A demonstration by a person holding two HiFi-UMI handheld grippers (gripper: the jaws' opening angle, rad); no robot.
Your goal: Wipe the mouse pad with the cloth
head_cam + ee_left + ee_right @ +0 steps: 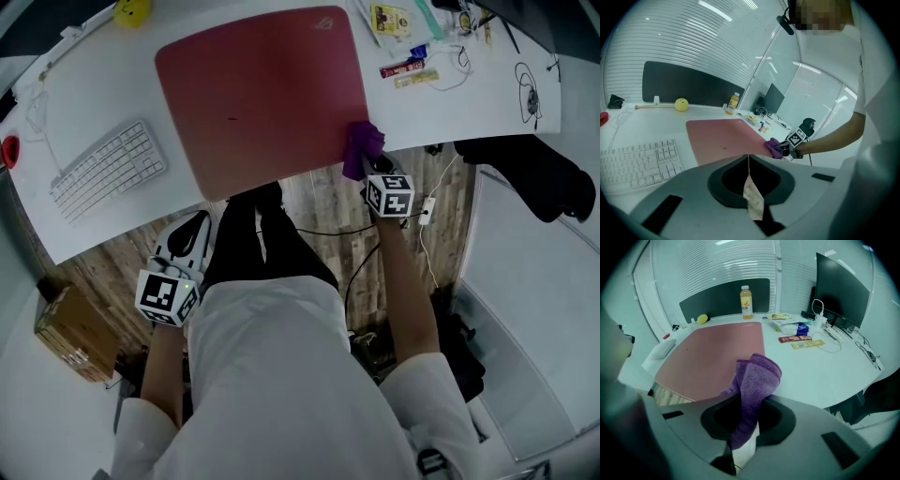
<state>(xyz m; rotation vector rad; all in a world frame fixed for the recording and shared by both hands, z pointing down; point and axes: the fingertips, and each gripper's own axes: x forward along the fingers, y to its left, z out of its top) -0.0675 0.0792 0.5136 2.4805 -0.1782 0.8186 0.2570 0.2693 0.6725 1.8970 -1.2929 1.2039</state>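
Observation:
A large red mouse pad [262,94] lies on the white desk [469,108]; it also shows as the mouse pad [715,357] and the mouse pad [724,138]. My right gripper [367,161] is shut on a folded purple cloth [362,146], held at the pad's near right corner by the desk edge. The cloth [752,390] hangs folded between its jaws. My left gripper [187,244] is held below the desk edge, off the pad, its jaws closed together with nothing held.
A white keyboard [108,169] lies left of the pad. A yellow ball [131,11] sits at the far left. A drink bottle [746,302], snack packets [408,67], cables and a monitor [841,289] crowd the right side. A cardboard box [75,333] stands on the floor.

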